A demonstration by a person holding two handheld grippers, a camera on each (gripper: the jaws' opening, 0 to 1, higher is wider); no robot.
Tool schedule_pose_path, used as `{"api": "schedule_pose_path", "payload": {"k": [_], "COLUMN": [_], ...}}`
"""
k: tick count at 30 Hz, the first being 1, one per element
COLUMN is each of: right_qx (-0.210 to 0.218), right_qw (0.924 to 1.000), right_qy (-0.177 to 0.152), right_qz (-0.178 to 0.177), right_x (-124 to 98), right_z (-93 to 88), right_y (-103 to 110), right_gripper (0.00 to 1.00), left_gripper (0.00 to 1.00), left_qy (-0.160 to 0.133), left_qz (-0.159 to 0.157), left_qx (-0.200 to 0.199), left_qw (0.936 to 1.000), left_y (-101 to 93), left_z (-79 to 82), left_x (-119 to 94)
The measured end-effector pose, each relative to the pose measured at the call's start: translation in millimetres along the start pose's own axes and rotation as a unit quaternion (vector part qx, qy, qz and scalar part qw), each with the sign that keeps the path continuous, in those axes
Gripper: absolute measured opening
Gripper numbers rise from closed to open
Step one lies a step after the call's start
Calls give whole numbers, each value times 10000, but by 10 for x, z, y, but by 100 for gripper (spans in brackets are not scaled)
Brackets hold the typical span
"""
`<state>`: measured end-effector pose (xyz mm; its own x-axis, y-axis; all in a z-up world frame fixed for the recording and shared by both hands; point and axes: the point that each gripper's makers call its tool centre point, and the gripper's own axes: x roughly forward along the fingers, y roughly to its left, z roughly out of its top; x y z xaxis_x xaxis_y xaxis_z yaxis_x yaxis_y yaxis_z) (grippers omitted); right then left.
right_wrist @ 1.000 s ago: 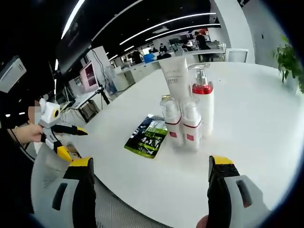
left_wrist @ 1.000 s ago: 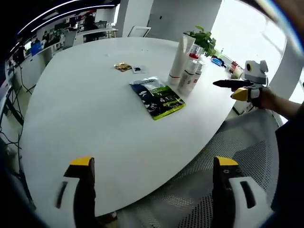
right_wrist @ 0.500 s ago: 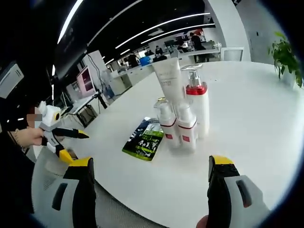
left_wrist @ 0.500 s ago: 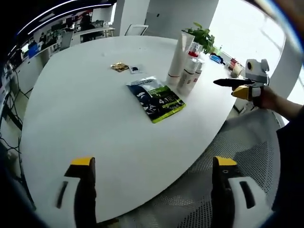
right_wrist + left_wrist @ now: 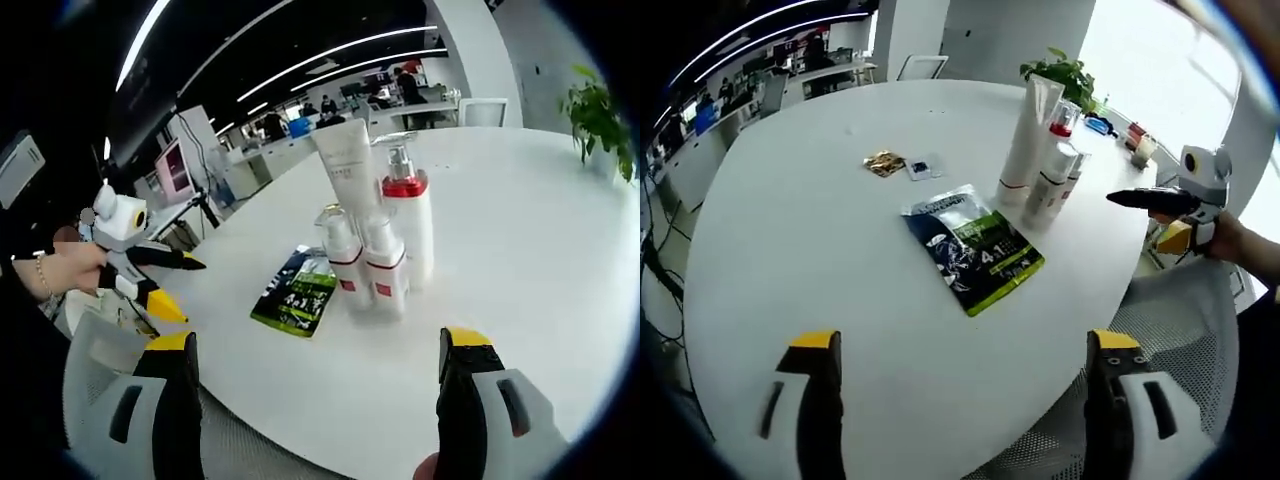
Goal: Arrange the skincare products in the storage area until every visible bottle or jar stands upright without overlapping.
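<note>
Four skincare items stand upright in a tight cluster on the white table [image 5: 790,250]: a tall white tube [image 5: 1028,130], a pump bottle with a red collar [image 5: 1060,125] and two small white bottles [image 5: 1052,185]. In the right gripper view the tube [image 5: 347,165], pump bottle [image 5: 408,220] and small bottles [image 5: 335,260] stand the same way. A green and black sachet [image 5: 975,250] lies flat beside them. My left gripper [image 5: 964,342] is open over the table's near part. My right gripper [image 5: 320,342] is open, short of the cluster.
A gold packet [image 5: 883,163] and a small white sachet [image 5: 920,167] lie farther back. A potted plant [image 5: 1065,75] stands behind the cluster. A mesh chair [image 5: 1160,340] sits at the table's edge. The right gripper [image 5: 1160,205] shows beside it, the left gripper [image 5: 160,280] in a hand.
The left gripper's camera has moved forward over the table, so the sachet and bottles look nearer. The bottles and sachet themselves have not moved. Both grippers stay open.
</note>
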<state>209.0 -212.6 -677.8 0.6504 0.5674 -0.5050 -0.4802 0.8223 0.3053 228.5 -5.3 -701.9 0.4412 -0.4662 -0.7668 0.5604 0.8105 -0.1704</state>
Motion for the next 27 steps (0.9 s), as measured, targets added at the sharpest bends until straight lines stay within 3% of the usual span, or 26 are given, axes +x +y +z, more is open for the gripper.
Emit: {"api": "schedule_pose_path", "payload": {"k": [12, 21, 27], "right_qx": [-64, -9, -103], "right_qw": [9999, 9999, 9997], "right_qy": [97, 118, 224], "right_qz": [-3, -35, -25], "right_x": [6, 9, 31], "right_z": [-46, -56, -89], "right_y": [1, -21, -10], "right_gripper": [100, 100, 100], "left_gripper": [90, 87, 85], "left_qy": [14, 133, 99], "left_qz": [86, 148, 156], "left_qx": [288, 211, 151], "left_qw": [9995, 9996, 9997], "left_y": [83, 161, 214], "left_z": [385, 503, 693], "left_x": [323, 529, 711]}}
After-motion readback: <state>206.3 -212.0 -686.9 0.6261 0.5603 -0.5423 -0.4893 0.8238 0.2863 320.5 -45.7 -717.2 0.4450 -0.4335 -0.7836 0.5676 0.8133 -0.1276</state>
